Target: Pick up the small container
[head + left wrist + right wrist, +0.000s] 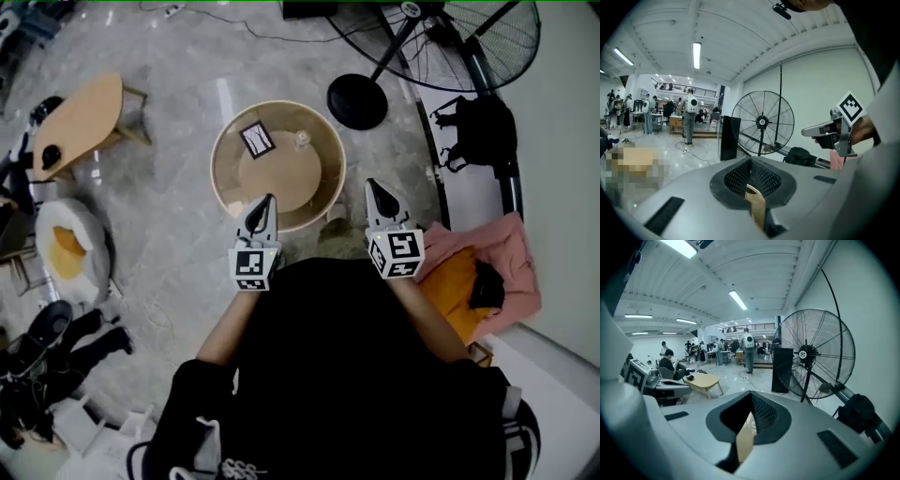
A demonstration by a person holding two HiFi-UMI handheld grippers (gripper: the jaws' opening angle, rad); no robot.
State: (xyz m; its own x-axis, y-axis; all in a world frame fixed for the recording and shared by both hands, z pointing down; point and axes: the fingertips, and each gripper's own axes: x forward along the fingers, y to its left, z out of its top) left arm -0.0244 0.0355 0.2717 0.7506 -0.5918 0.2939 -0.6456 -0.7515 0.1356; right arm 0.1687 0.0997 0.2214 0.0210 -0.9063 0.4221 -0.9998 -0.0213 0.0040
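Observation:
The small clear container [302, 141] stands on the round wooden table [231, 187], towards its far right side. My left gripper [270, 199] hangs over the table's near rim, shut and empty, its tip pointing at the table. My right gripper [372, 184] is just off the table's right rim, also shut with nothing in it. In the left gripper view the jaws [751, 159] meet in a closed point, and the right gripper [829, 129] shows at the right. The right gripper view shows its own jaws [751, 393] closed the same way. Neither gripper touches the container.
A black-framed card [256, 139] lies on the table left of the container. A large standing fan [441, 37] with a round base [357, 101] is behind the table at the right. A low wooden table [80, 122] stands at the left, and pink and orange cloth [478, 272] lies at the right.

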